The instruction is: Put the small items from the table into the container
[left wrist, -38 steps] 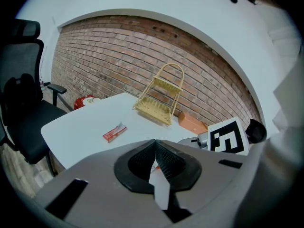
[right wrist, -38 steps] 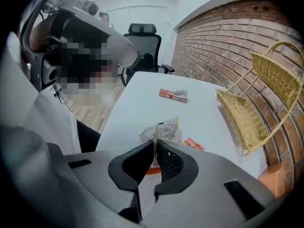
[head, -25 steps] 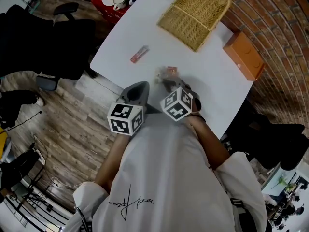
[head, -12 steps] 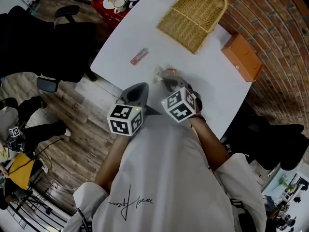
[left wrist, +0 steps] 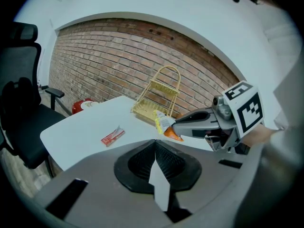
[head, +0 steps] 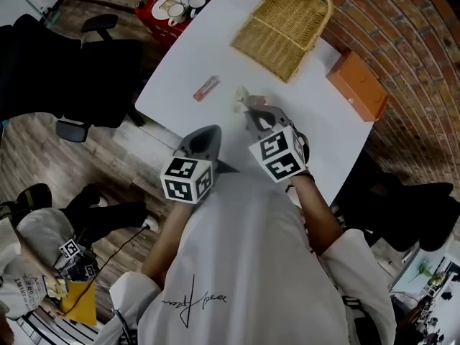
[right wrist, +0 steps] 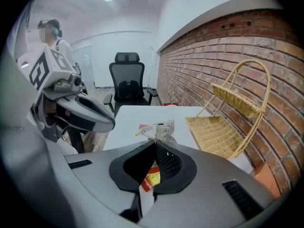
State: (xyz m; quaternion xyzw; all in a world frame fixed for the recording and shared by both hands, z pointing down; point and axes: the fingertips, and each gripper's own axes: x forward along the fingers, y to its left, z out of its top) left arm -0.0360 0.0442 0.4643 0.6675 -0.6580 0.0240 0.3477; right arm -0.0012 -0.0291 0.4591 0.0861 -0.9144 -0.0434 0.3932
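Observation:
My right gripper (head: 253,112) is shut on a crinkled snack packet (head: 243,100) and holds it off the white table (head: 187,63). From the right gripper view the packet (right wrist: 159,128) sticks out past the closed jaws, its orange end pinched between the pads. A wicker basket with a handle (head: 287,24) stands farther back, to the right of the packet. A small red sachet (head: 206,88) lies flat on the table to the left. My left gripper (head: 208,129) is shut and empty at the table's near edge; in the left gripper view the red sachet (left wrist: 112,136) lies ahead of it.
An orange box (head: 357,86) sits at the table's right edge by the brick wall. A red tray with cups (head: 169,6) stands beyond the far left corner. Black office chairs (head: 93,70) stand left of the table. A person (head: 43,228) is on the floor at lower left.
My right gripper has risen with the snack packet and moved a little farther from me, toward the basket. The left gripper has stayed put. The person at lower left has shifted.

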